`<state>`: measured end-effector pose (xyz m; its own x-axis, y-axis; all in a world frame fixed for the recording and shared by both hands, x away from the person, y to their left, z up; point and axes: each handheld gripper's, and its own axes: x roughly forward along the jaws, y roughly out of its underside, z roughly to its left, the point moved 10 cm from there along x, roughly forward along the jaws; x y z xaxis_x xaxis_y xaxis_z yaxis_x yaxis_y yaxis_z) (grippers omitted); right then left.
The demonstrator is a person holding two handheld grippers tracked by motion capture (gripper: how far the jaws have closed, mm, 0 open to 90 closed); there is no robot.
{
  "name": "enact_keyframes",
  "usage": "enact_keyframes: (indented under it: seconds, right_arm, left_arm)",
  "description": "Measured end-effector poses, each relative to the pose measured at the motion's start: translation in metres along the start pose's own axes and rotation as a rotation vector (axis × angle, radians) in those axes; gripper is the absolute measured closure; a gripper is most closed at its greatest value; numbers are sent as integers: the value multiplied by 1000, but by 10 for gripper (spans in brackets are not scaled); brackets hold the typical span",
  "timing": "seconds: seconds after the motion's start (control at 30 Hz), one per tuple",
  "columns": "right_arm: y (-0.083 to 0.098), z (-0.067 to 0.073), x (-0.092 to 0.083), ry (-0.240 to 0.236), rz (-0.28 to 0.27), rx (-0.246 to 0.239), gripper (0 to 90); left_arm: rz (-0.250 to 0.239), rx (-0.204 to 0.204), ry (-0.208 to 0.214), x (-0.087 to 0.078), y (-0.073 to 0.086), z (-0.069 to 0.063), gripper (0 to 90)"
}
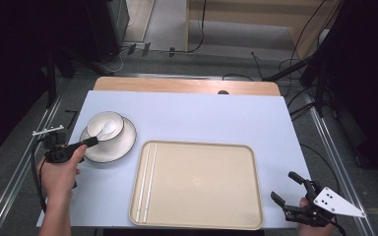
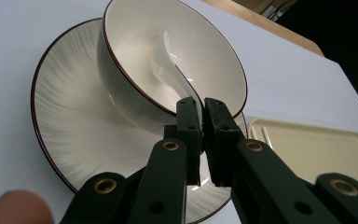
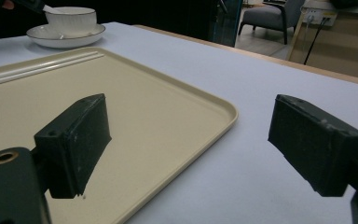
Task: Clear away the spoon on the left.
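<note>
Spoon, white ceramic, lies in the white bowl, which stands on a ribbed plate left of the beige tray. Left gripper has its jaws clamped on the spoon's handle at the bowl's rim. Right gripper hangs with jaws wide apart over the tray's near right corner, holding nothing.

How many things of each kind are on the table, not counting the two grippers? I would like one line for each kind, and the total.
Bowl: 1
Plate: 1, under the bowl
Spoon: 1, white, in the bowl, its handle between the shut jaws of the left gripper
Tray: 1, beige
Chopsticks: 2, white, lying in the tray
Total: 6
</note>
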<state>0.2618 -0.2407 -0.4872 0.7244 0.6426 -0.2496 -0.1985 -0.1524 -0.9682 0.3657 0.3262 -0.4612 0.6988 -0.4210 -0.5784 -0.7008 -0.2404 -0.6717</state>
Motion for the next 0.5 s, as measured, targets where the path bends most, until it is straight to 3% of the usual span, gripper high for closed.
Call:
enact_keyframes:
  seconds: [0.2,0.5]
  right_arm:
    - [1,0,-1,1,2,3,129]
    - [0,-1,0,3,0,-1,129]
  left_arm:
    - [-37,36,-23,-4,-3,1,861]
    - [-109,66,-20,-14,-10,-3,863]
